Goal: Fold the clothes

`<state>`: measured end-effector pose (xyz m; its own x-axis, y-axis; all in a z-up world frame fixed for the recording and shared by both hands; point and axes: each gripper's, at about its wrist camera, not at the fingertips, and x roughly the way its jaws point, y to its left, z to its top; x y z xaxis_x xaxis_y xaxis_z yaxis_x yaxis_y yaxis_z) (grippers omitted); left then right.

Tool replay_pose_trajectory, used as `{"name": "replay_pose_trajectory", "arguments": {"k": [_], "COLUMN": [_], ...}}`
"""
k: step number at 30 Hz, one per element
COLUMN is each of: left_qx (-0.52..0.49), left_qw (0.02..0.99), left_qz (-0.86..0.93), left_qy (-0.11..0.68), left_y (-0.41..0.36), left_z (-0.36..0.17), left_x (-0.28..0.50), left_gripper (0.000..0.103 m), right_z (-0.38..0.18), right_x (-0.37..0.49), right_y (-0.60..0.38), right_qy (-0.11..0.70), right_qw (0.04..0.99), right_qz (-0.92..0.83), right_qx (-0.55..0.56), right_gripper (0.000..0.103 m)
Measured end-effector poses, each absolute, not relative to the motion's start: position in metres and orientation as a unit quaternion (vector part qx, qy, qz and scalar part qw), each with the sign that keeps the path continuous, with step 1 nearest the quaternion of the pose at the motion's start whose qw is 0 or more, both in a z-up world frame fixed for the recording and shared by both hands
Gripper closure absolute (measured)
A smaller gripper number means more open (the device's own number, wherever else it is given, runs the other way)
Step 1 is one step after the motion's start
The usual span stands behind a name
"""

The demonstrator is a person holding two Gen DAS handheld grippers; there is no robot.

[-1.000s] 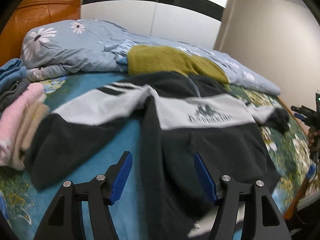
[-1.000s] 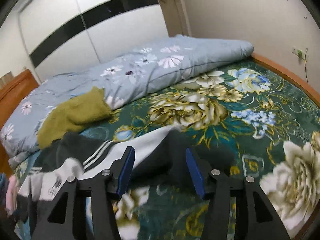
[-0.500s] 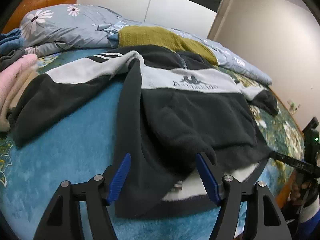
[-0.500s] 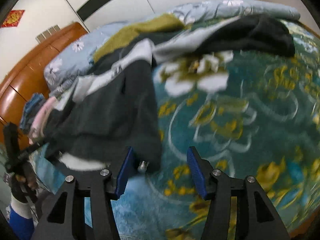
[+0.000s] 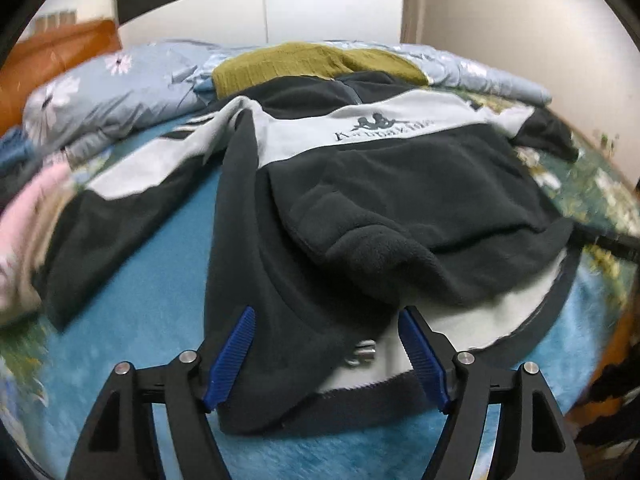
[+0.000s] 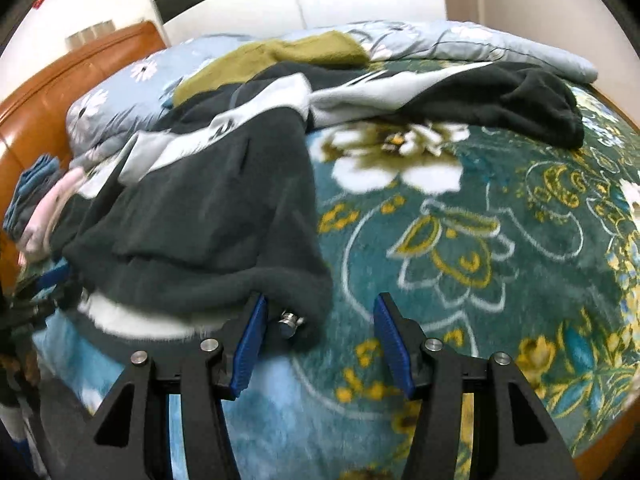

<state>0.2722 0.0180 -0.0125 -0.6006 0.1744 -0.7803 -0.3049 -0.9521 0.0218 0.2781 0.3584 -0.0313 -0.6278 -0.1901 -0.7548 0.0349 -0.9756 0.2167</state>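
The left claw [image 5: 326, 354] hangs over the near edge of the bed with its blue pads [image 5: 230, 354] spread wide, and the near hem of the dark fleece jacket [image 5: 392, 200] lies between them without being pinched. A small metal zipper pull [image 5: 361, 353] sits on the white lining just inside the right pad. The right claw [image 6: 318, 346] is spread just as wide, closing on nothing. Its left pad sits right at the jacket's [image 6: 208, 208] rolled lower corner, though I cannot tell whether it touches; another metal fitting [image 6: 290, 320] pokes out just beside it.

The jacket lies spread on the bed, front up, near hem rumpled and turned back so the white lining shows. A pale grey band with a dark logo [image 5: 382, 128] crosses its chest. One sleeve stretches out to the left over the blue part of the floral blanket [image 6: 480, 240]; the other runs far right and ends in a dark cuff [image 6: 540, 108].

To the left of the jacket sits a stack of folded clothes [image 5: 28, 224], pink on top, close to the left sleeve. Beyond the collar lies an olive-green knit [image 5: 280, 66], resting on a bunched light-blue quilt [image 5: 100, 96] with daisies that runs along the far side. Behind that stand an orange-brown wooden headboard [image 6: 60, 92] and a white wardrobe [image 5: 328, 12] with a black band.
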Motion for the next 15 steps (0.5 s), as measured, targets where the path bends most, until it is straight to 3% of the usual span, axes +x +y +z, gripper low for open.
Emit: {"name": "replay_pose_trajectory", "arguments": {"k": [3,6,11,13,15], "left_qx": [-0.424,-0.415,-0.401,-0.395,-0.392], "left_qw": [0.142,0.139,0.133,0.131,0.125], "left_qz": [0.886,0.888,0.891,0.892,0.895], "left_qy": [0.124,0.140,0.166,0.177,0.172], "left_y": [0.023,0.025,0.028,0.029,0.023], "left_z": [-0.017,-0.017,-0.018,-0.018,-0.016], "left_x": [0.274,0.273,0.271,0.270,0.271], "left_gripper": [0.027,0.038,0.068,0.075,0.075], "right_z": [-0.029,-0.026,-0.028,-0.028,-0.026], "right_x": [0.277,0.277,0.272,0.270,0.271], "right_y": [0.357,0.365,0.359,0.354,0.351], "right_qy": [-0.083,-0.097,-0.107,-0.108,-0.105], "right_qw": [0.050,0.043,0.041,0.046,0.048], "right_qz": [-0.903,-0.906,-0.904,-0.904,-0.905], "right_qx": [0.419,0.410,0.412,0.411,0.409], "right_gripper": [0.046,0.046,0.046,0.046,0.046]}}
